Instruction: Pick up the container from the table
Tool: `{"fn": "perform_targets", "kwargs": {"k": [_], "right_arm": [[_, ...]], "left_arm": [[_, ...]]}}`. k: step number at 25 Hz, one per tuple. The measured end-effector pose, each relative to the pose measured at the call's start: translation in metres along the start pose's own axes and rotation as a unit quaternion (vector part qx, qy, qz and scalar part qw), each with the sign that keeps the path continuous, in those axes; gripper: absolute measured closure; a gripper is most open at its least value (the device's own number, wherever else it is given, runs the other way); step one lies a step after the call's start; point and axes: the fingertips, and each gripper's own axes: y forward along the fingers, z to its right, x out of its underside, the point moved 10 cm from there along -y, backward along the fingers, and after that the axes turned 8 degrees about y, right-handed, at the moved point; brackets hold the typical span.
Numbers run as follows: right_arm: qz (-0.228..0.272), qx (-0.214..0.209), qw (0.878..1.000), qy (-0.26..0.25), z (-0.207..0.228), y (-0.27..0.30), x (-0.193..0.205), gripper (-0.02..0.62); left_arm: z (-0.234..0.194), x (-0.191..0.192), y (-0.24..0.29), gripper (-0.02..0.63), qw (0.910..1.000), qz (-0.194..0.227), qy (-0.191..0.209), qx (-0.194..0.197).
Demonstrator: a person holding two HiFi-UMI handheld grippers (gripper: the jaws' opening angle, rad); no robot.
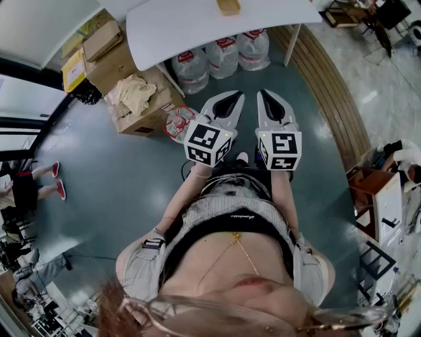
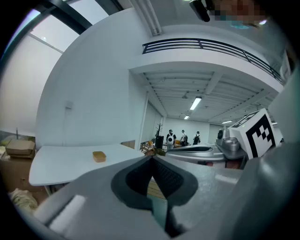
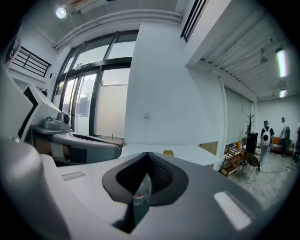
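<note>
One container (image 1: 228,6) on one table (image 1: 197,26); three water jugs (image 1: 223,58) underneath.

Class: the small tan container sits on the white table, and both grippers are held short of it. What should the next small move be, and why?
Probably bring the right gripper forward toward the container. Both it and the left gripper are shut and empty, hanging over the floor short of the table, so neither seems able to reach yet. Opening the jaws can follow.
</note>
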Motion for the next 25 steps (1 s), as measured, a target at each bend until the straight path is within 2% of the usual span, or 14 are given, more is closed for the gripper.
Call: {"fn": "perform_targets", "kwargs": {"k": [9, 16, 25], "right_arm": [[0.022, -0.027, 0.999, 0.017, 0.017, -0.015, 0.01, 0.571], [0.035, -0.03, 0.998, 0.033, 0.035, -0.031, 0.02, 0.571], [0.028, -0.046, 0.998, 0.037, 0.035, -0.024, 0.02, 0.571]], "left_arm": [[0.023, 0.003, 0.009, 0.606, 0.9999, 0.004, 0.002, -0.015], [0.045, 0.01, 0.015, 0.606, 0.9996, -0.001, 0.0, -0.029], [0.041, 0.009, 0.012, 0.606, 0.9986, 0.0, -0.006, -0.052]]}}
